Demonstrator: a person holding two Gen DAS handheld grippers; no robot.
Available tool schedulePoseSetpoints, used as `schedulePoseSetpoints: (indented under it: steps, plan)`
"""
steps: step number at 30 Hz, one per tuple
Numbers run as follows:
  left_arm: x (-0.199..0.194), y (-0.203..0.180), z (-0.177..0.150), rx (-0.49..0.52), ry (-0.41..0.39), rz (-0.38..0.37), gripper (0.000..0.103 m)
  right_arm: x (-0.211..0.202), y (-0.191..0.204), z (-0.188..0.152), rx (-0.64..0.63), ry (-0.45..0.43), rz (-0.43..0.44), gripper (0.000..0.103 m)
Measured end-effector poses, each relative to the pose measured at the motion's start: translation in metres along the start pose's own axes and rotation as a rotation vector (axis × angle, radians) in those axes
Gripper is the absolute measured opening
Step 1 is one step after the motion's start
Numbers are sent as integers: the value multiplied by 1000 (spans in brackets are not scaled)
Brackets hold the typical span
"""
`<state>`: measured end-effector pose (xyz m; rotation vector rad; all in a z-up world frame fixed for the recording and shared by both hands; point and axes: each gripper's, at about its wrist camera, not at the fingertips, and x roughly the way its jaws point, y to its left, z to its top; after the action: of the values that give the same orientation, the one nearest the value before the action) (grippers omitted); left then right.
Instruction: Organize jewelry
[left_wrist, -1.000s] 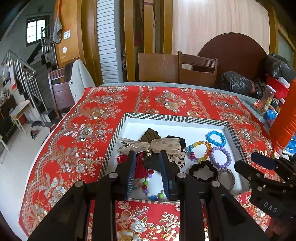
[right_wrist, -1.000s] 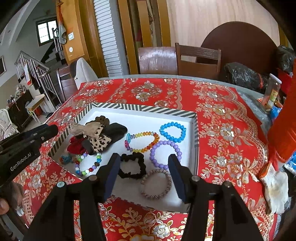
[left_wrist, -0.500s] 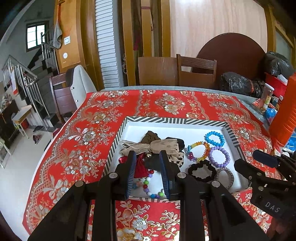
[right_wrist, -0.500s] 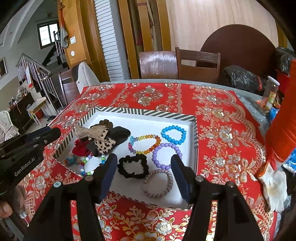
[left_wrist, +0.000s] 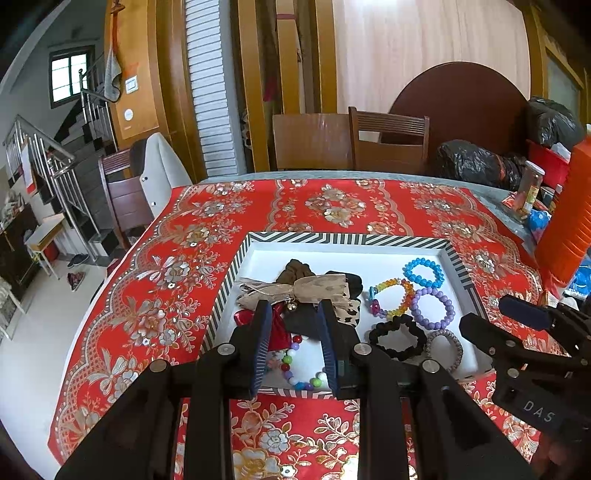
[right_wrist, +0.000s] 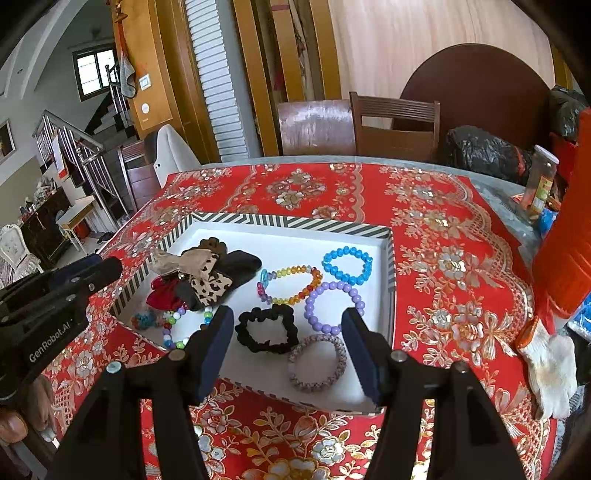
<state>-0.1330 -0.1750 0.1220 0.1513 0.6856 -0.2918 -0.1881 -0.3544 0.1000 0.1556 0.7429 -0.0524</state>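
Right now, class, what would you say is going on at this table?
A person holds two grippers above a striped tray on a red tablecloth. Neither holds anything. The left gripper hovers, fingers partly apart, over the hair bows and a multicoloured bead bracelet. The right gripper, fingers wide apart, hovers near the black scrunchie and a grey spiral band. Other bracelets lie loose in the tray.
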Motion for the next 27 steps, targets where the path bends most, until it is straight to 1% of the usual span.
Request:
schedulePoseSetpoints:
  steps: [10, 13, 27]
  plan:
    - [-8, -6, -1, 22, -10, -4, 38, -4, 1, 1, -4, -9, 9, 64]
    - [-9, -8, -1, 29, -9, 26, 38, -5, 1, 1, -3, -10, 11, 64]
    - [-8, -6, -3, 18, -7, 14, 38, -4, 5, 0, -10, -2, 14, 64]
